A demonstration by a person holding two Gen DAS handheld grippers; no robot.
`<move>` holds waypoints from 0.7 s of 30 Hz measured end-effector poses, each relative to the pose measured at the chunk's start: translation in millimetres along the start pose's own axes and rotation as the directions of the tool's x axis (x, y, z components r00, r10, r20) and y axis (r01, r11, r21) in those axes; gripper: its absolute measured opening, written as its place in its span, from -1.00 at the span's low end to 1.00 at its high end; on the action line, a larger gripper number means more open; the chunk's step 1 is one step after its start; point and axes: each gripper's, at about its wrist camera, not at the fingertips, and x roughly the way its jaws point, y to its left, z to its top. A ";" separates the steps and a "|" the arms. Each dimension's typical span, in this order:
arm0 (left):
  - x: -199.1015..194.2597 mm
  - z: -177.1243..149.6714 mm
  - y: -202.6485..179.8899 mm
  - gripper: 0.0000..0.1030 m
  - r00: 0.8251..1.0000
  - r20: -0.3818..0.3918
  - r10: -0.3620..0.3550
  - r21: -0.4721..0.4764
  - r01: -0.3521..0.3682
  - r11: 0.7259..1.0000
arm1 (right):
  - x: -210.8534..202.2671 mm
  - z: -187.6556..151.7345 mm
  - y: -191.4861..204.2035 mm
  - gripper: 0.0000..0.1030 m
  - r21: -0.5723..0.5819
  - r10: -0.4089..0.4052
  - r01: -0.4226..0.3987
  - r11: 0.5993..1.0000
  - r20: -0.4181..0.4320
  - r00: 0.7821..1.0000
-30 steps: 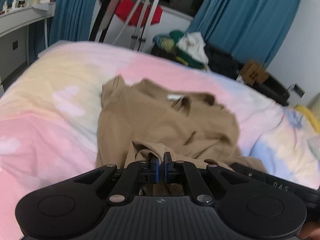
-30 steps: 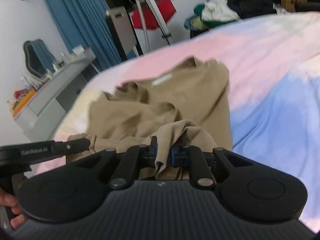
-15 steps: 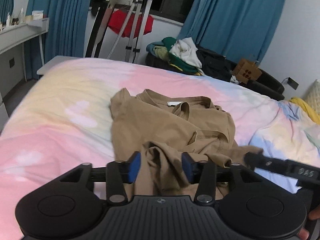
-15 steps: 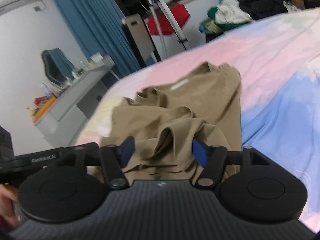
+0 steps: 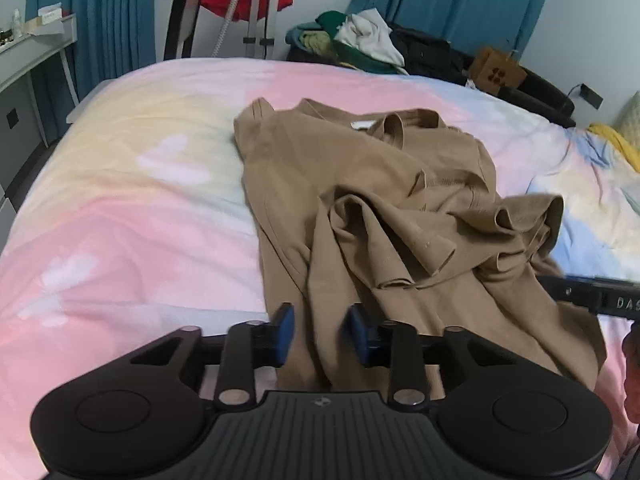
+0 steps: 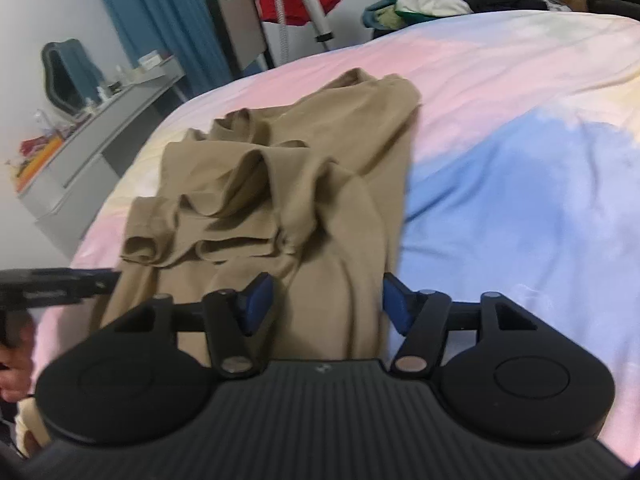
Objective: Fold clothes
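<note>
A tan shirt point(image 5: 380, 208) lies crumpled on the pastel bed, its hem bunched up over its middle and its collar at the far end. It also shows in the right wrist view point(image 6: 304, 184). My left gripper point(image 5: 320, 330) is open above the near edge of the shirt, with nothing between its blue pads. My right gripper point(image 6: 326, 304) is open wide above the shirt's near right edge, holding nothing. The right gripper's body point(image 5: 600, 300) shows at the right edge of the left wrist view.
The bed cover point(image 5: 132, 216) is pink, yellow and blue. A pile of clothes point(image 5: 356, 40) and a cardboard box point(image 5: 496, 72) lie beyond the bed. A grey desk point(image 6: 84, 140) stands at the left. A metal stand point(image 5: 256, 8) stands by blue curtains.
Both grippers were shut on the shirt's hem a second ago. They have opened, dropped the cloth onto the shirt and pulled back toward the near edge.
</note>
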 end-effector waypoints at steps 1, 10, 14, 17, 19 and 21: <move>-1.2 -0.2 -0.7 -0.88 1.000 0.006 0.005 -0.002 -0.005 1.000 | 0.2 0.2 3.9 -0.02 -0.019 0.002 -0.002 1.000 0.012 1.000; -24.5 3.7 1.5 -0.99 0.996 0.056 0.064 -0.045 -0.061 0.997 | -15.4 -1.9 1.8 -0.85 -0.010 -0.103 0.104 0.995 0.063 0.993; -14.8 4.8 8.4 -0.99 0.998 0.023 0.067 -0.065 -0.065 0.996 | -13.9 -4.3 -1.5 -0.85 -0.006 -0.138 0.139 0.990 0.071 0.988; -6.5 2.9 11.9 -0.97 0.998 -0.003 0.066 -0.083 -0.066 0.994 | -6.9 -4.7 -7.0 -0.85 0.019 -0.118 0.117 0.993 0.051 0.992; -8.7 2.5 14.1 -0.88 0.998 -0.003 0.064 -0.112 -0.064 0.992 | -6.3 -5.1 -8.4 -0.83 0.030 -0.110 0.108 0.994 0.052 0.993; -16.0 1.1 15.6 -0.81 0.998 -0.003 0.058 -0.161 -0.058 0.985 | -9.1 -5.1 -9.8 -0.81 0.052 -0.101 0.098 0.994 0.057 0.993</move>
